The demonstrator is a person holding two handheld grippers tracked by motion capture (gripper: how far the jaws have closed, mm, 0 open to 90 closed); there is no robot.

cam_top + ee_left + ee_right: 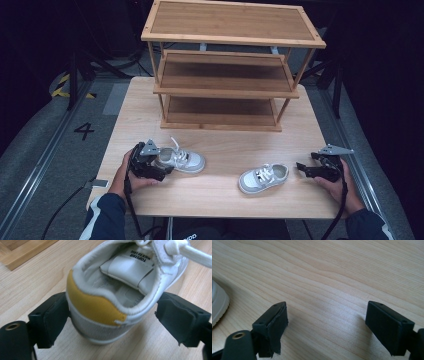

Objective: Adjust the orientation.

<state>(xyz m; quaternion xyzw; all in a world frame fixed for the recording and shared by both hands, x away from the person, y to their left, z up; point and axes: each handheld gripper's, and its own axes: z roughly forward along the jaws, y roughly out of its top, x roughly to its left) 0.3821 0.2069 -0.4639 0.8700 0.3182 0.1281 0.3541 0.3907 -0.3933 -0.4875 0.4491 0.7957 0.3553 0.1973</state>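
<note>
Two small white shoes lie on the wooden table [220, 197]. My left gripper [165, 167] holds the heel end of the left shoe [186, 160], which points right. In the left gripper view the jaws of the left gripper [110, 320] stand on either side of this shoe's yellow heel patch [97, 307], pads against its sides. The right shoe [263, 178] lies apart near the front, toe to the left. My right gripper [301, 167] rests just right of it, open, with bare wood between its jaws [327, 322]. That shoe's edge [218, 305] shows at the far left of the right gripper view.
A three-tier bamboo shoe rack [225, 85] stands at the back of the table, its shelves bare. The table's front edge [215, 216] runs just ahead of the person's sleeves. Floor rails run along both sides of the table.
</note>
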